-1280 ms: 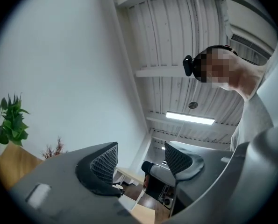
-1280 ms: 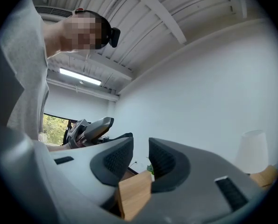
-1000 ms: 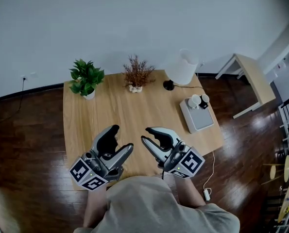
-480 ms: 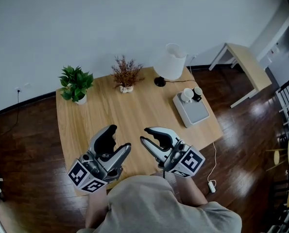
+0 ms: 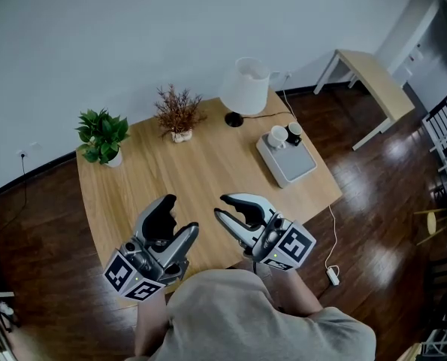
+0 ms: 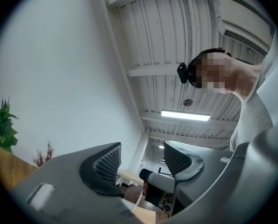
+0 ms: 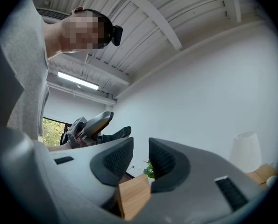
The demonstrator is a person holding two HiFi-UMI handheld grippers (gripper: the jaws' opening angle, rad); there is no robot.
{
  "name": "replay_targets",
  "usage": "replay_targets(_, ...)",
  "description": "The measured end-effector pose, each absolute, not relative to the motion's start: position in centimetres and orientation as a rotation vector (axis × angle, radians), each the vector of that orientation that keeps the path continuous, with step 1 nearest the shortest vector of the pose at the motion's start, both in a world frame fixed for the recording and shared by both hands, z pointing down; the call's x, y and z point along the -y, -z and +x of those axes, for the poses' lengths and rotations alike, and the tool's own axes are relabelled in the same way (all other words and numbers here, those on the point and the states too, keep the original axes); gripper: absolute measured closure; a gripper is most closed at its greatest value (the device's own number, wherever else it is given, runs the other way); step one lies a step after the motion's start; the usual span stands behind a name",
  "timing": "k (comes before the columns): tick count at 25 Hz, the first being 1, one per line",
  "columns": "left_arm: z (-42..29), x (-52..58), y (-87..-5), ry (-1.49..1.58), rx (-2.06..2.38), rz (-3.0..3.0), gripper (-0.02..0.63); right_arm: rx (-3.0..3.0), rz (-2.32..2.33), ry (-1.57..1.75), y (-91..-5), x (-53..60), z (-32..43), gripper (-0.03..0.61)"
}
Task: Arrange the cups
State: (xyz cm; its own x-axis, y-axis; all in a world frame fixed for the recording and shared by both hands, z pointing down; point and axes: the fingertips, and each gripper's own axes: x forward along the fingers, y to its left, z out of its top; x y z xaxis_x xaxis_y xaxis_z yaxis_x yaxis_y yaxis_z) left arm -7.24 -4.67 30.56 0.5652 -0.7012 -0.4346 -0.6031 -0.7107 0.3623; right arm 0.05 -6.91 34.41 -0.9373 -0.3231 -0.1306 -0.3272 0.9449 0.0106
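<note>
Two cups, a white cup (image 5: 277,136) and a dark cup (image 5: 293,132), stand at the far end of a grey tray (image 5: 292,165) on the right side of the wooden table (image 5: 208,171). Both grippers hover over the table's near edge, well short of the tray. My left gripper (image 5: 179,214) is open, its jaws wide apart with nothing between them (image 6: 141,162). My right gripper (image 5: 221,207) points toward the left one; its pads (image 7: 117,160) stand a narrow gap apart and hold nothing. Neither gripper view shows the cups.
A green potted plant (image 5: 101,135) stands at the table's far left, a dried plant (image 5: 176,111) at the far middle, a white lamp (image 5: 246,87) behind the tray. A small side table (image 5: 373,77) stands by the wall. A cable with a plug (image 5: 333,274) lies on the dark floor.
The table and everything on it have slid leftward in the head view as the person shifts. Both grippers keep the same pose and jaw gaps.
</note>
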Motion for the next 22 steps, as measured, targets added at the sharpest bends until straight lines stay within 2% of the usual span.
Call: replay_targets(22,-2.7,6.0,-31.7,0.774,0.990,2.634,0.325,-2.904,-0.686,-0.031,-35.4,8.7,6.0,0.485)
